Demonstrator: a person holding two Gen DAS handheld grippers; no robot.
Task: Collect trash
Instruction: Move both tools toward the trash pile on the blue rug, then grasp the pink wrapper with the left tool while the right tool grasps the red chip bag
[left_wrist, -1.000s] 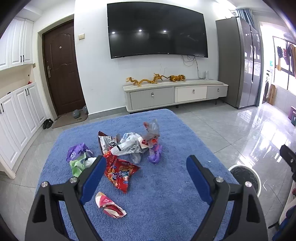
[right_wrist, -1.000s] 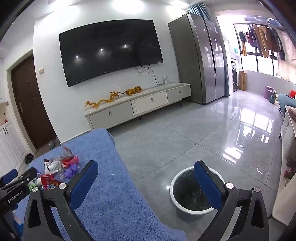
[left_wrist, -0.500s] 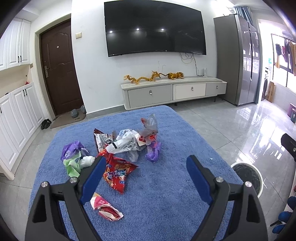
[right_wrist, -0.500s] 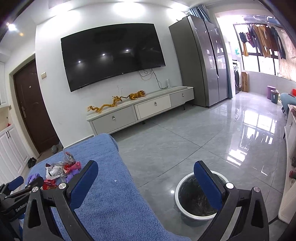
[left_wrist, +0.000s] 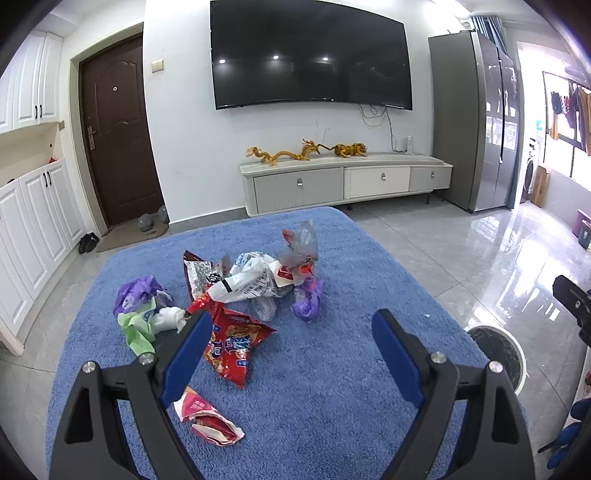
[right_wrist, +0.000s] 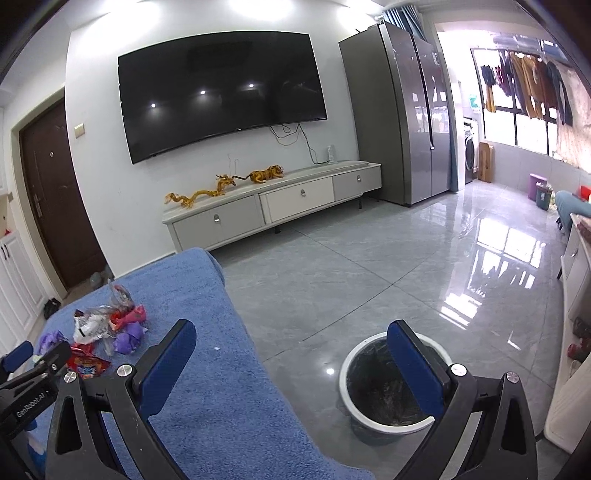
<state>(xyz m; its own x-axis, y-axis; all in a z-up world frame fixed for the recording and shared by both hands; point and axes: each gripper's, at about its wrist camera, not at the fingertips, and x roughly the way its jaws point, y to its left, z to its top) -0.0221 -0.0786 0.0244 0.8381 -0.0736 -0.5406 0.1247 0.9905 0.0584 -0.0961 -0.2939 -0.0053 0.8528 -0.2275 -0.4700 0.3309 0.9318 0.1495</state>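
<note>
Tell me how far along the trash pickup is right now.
Barely begun. Done: nothing visibly; what the bin holds is too dark to tell. In hand: nothing; the left gripper and right gripper are both open and empty. Left: the whole wrapper pile on the blue cloth, including the red snack bag, purple and green bags, and crumpled wrapper.

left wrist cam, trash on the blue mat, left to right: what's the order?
Purple bag → red snack bag → white printed bag → purple wrapper, then the bin off the blue mat.
</note>
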